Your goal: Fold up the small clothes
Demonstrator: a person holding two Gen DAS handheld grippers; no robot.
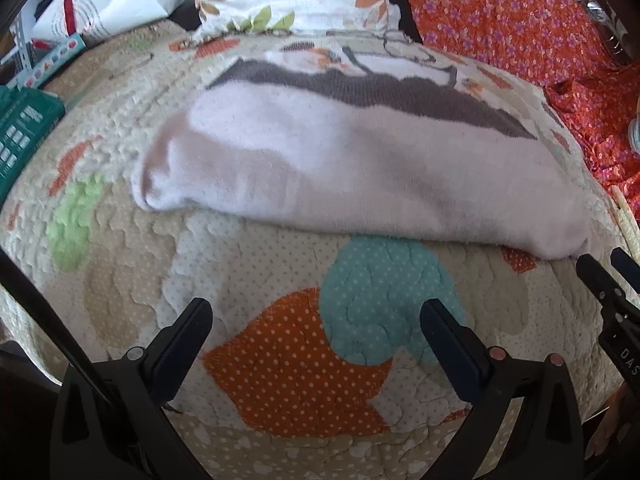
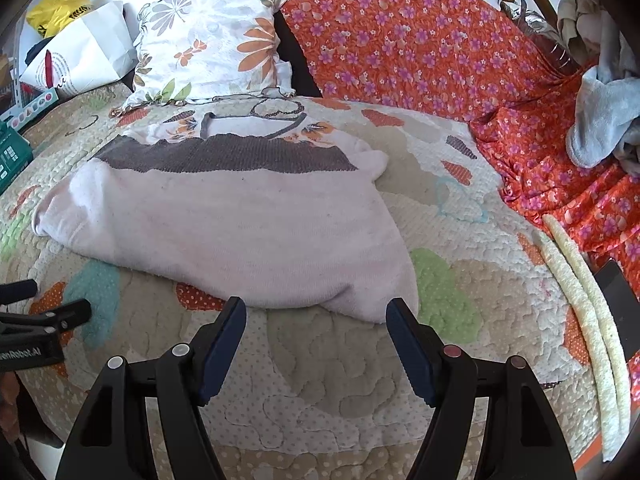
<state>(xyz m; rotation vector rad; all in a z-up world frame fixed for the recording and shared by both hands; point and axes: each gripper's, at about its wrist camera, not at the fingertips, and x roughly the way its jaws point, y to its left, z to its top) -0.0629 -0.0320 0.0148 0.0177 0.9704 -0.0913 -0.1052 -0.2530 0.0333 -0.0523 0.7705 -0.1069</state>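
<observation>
Garment (image 2: 224, 216), pale pink with a grey-brown band along its far edge, lies on a quilted bedspread (image 2: 328, 392) patterned with orange, teal and green patches. It appears already doubled over, its near edge rounded and thick like a fold line, which suggests the folding is partly done. The right gripper (image 2: 316, 344) hovers just short of the garment's near right corner, fingers apart and empty, probably lined up to pinch that corner. The left gripper (image 1: 316, 340) hangs over bare quilt near the same folded edge, fingers also spread wide and holding nothing. A floral pillow (image 2: 208, 40) sits beyond the garment, orange flowered fabric (image 2: 420, 52) drapes to the right, and a white paper bag (image 2: 88, 56) stands at far left
</observation>
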